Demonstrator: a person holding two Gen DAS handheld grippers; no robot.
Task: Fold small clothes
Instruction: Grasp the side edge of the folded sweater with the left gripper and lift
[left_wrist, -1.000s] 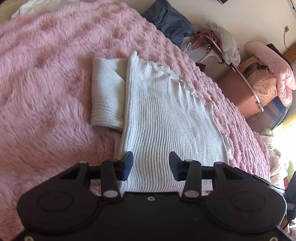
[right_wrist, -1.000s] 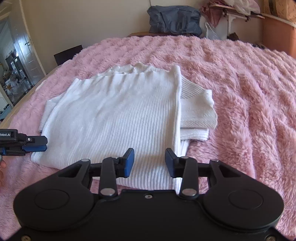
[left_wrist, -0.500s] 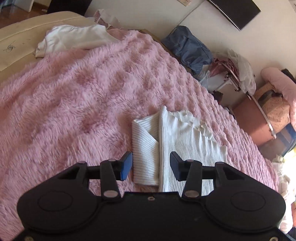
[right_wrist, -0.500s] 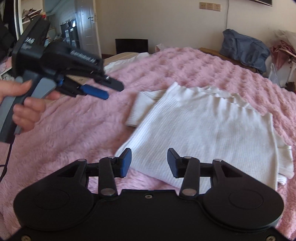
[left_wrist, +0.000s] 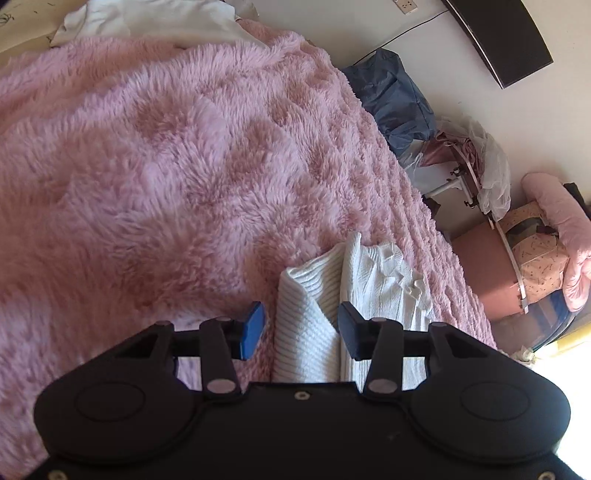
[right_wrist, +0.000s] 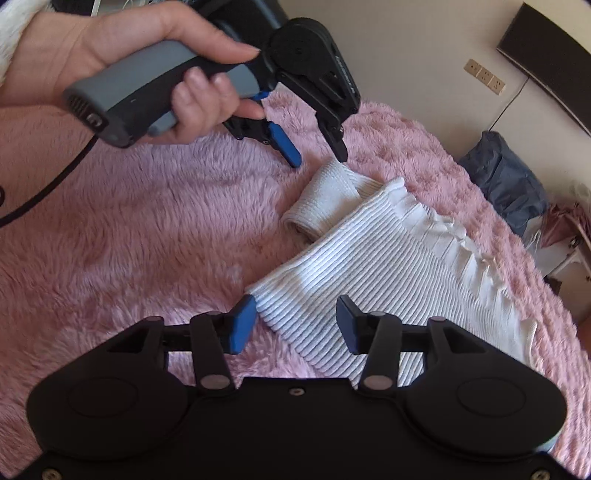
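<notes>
- Folding looks partly done: the one white ribbed knit sweater (right_wrist: 388, 266) lies on the fluffy pink blanket (left_wrist: 147, 177), near its right edge, with one cuffed sleeve (right_wrist: 325, 199) sticking out to the side.
- The sleeve likely needs tucking in.
- The left gripper (right_wrist: 319, 158) hangs just above that cuff, jaws apart, holding nothing.
- The right gripper (right_wrist: 295, 323) has just been opening; its jaws stand apart with the sweater's corner between them, not pinched.
- I count two grippers and another white cloth (left_wrist: 147, 18) at the blanket's far edge.

The folded sweater (right_wrist: 388, 266) lies on the blanket (right_wrist: 147, 229), sleeve (right_wrist: 325, 195) at its left.
</notes>
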